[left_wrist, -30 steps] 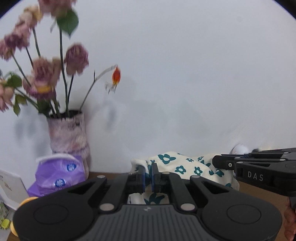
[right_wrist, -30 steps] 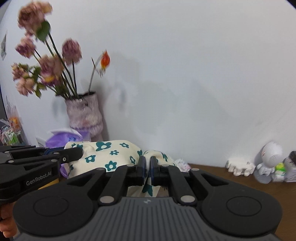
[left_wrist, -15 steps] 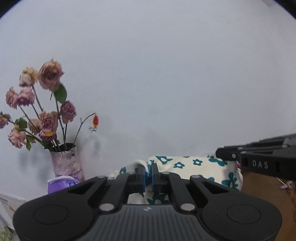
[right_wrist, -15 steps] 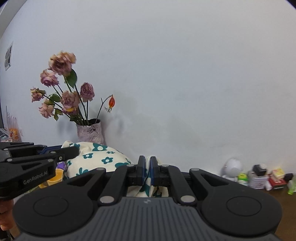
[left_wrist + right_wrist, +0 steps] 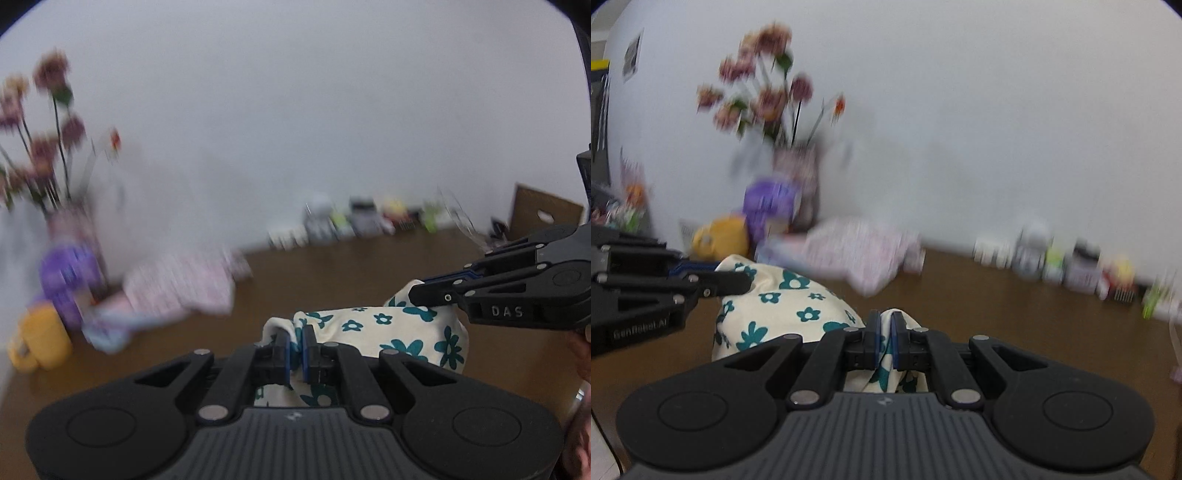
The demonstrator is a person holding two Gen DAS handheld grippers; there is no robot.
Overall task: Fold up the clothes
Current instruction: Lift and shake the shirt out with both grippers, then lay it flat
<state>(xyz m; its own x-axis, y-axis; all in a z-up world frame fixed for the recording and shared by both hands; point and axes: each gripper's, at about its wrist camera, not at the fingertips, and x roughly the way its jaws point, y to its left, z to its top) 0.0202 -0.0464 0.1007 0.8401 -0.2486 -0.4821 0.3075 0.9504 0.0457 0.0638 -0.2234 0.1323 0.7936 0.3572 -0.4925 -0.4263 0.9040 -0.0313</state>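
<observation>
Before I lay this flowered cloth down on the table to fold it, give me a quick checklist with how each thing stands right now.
1. Left gripper shut on the flowered cloth: ok.
2. Right gripper shut on the same cloth: ok.
3. Cloth spread flat between the grippers: not ok, it hangs bunched.
4. Bare brown table ahead of the cloth: ok.
5. Pink patterned garment apart from the cloth: ok, it lies farther back by the wall.
6. Vase of flowers out of the way: ok, it stands at the wall, though the view is blurred.
</observation>
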